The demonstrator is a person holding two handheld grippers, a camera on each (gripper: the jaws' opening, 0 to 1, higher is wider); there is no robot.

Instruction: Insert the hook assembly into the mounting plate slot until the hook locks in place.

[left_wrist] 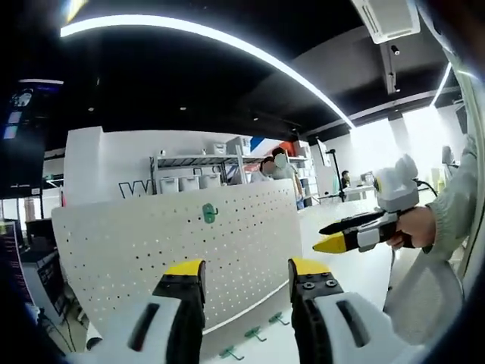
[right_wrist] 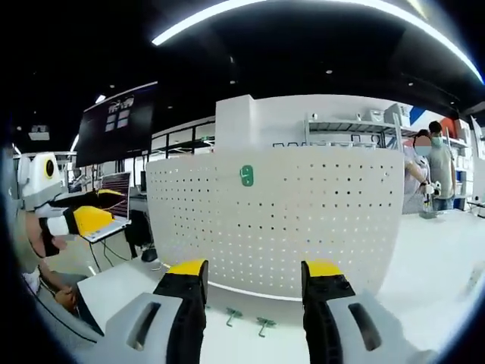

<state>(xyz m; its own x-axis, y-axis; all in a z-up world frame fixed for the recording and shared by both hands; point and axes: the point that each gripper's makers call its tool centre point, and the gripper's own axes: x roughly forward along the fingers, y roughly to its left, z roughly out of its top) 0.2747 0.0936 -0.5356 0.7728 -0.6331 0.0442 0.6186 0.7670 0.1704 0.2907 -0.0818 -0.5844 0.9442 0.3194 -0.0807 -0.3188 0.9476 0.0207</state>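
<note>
The white perforated mounting plate (left_wrist: 178, 243) stands upright on the white table (left_wrist: 356, 273) in front of you, and it is the biggest thing you have to work with. One green hook (right_wrist: 246, 176) already sits high on its face, near the top edge. Loose green hooks (right_wrist: 233, 314) lie on the table at the plate's foot, just beyond your tongs; in the left gripper view you see them too (left_wrist: 255, 332).

Both tools are empty. The left tongs (left_wrist: 246, 292) stand apart with nothing between them, and so do the right tongs (right_wrist: 254, 292).

By my reckoning you have not yet picked a hook, so start there. Come down over one loose hook and pinch its stem, leaving the back tabs free. Carry it to a bare row of holes, keep it square to the plate, then press in and down until it seats. Steady the plate with your other tool so it does not tip.

Dark lettering shows on the white wall (left_wrist: 129, 188) behind the plate, but the plate cuts it off and you cannot read it.
</note>
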